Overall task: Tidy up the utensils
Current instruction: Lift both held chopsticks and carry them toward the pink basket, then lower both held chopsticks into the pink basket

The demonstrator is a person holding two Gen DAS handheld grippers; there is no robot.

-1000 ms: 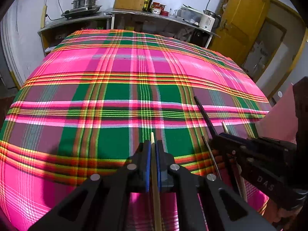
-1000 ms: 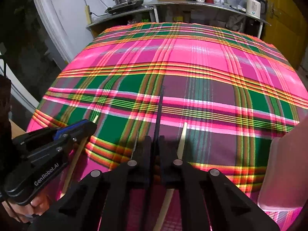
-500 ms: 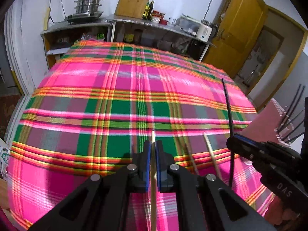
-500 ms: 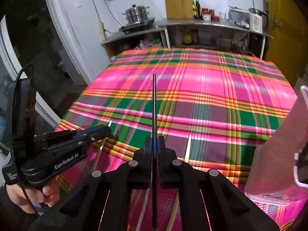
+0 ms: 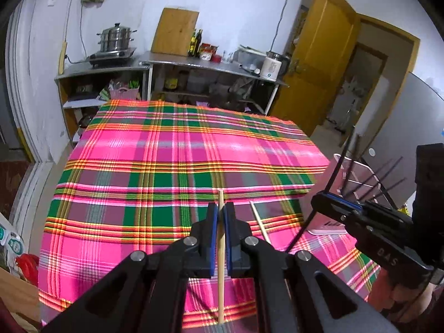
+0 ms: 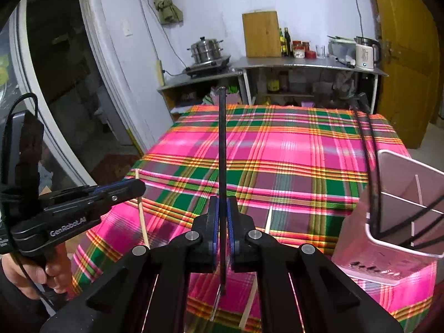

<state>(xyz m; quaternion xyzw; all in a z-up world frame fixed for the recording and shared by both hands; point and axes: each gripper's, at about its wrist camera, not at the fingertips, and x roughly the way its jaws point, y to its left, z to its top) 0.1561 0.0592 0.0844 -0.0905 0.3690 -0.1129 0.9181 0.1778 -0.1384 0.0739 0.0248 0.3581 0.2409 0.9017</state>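
Both grippers pinching sticks: left (image 5: 219, 216) wooden (image 5: 221, 263), right (image 6: 221, 216) black (image 6: 221, 149); holder (image 6: 399, 247) lower right part-filled, one wooden stick (image 6: 267, 220) left on cloth

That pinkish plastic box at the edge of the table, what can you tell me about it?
The utensil holder is a translucent pink plastic tub with a pale rim and thin white dividers splitting it into compartments. It stands upright on the plaid tablecloth near the table's right edge, open at the top. Several black chopsticks already lean inside it, poking out above the rim. A row of small slots shows low on its front wall. Neither gripper touches it.
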